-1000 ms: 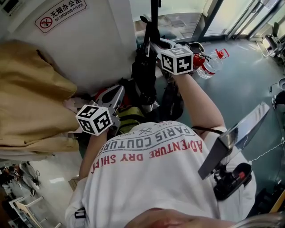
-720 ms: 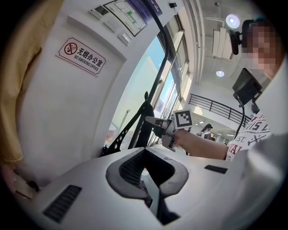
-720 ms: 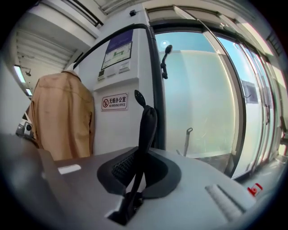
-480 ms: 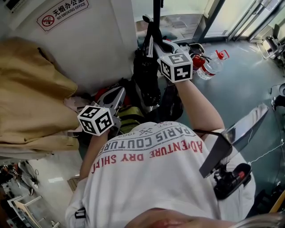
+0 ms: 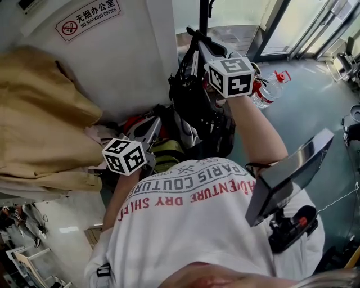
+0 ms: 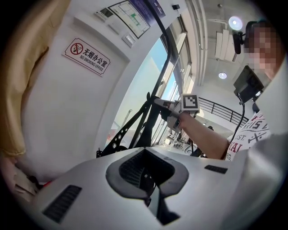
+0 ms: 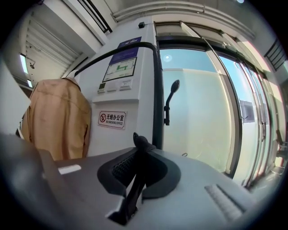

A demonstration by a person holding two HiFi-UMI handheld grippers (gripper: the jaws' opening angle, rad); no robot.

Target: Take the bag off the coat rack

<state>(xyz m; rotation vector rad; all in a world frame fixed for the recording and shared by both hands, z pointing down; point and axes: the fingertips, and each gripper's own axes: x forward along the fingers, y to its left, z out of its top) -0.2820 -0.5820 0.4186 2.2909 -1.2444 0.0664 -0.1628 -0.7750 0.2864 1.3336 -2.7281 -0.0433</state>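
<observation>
A black bag [image 5: 191, 109] hangs by its black straps [image 5: 190, 48] beside the coat rack's black pole [image 5: 203, 14]. My right gripper [image 5: 198, 45] reaches up to the top of the straps and is shut on one. In the right gripper view the strap [image 7: 139, 143] sticks up from between the closed jaws of the right gripper [image 7: 136, 155], with the pole [image 7: 157, 90] and a hook [image 7: 170, 99] just behind. My left gripper [image 5: 151, 125] stays lower left of the bag, shut and holding nothing. The left gripper view shows that left gripper [image 6: 146, 179], the straps [image 6: 135, 130] and the right gripper [image 6: 168, 108] ahead.
A tan jacket [image 5: 45, 124] hangs at the left against a white wall with a no-smoking sign [image 5: 90, 17]. A water bottle [image 5: 269, 90] and red items lie on the floor by the glass doors [image 5: 292, 22]. A screen [image 5: 287, 174] juts from the person's chest.
The right gripper's jaws have closed on the bag's strap. The strap and the bag have shifted slightly to the right with it. The left gripper has barely moved.
</observation>
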